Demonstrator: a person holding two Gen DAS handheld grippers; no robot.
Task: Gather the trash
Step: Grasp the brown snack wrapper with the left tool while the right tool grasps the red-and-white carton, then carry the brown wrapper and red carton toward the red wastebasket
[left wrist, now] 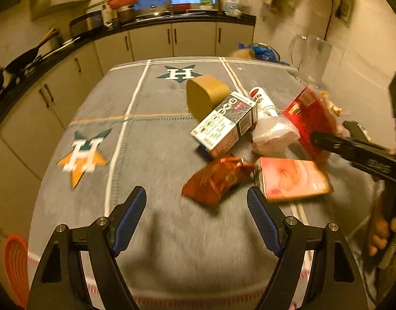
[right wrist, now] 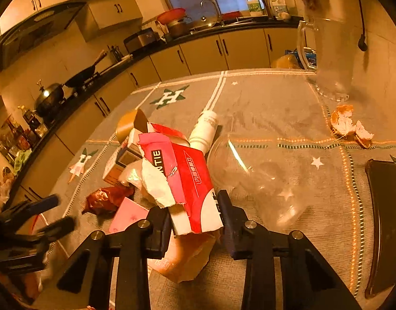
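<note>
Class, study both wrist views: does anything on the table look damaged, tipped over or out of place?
Yes. The red carton in the right gripper is torn open. A clear plastic bottle lies on its side, and broken orange peel sits loose on the tablecloth.

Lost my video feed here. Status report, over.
Right gripper shut on torn red carton. Left gripper open, empty, above orange snack bag. Clear plastic bottle lying beside the carton; pile still on table.
</note>
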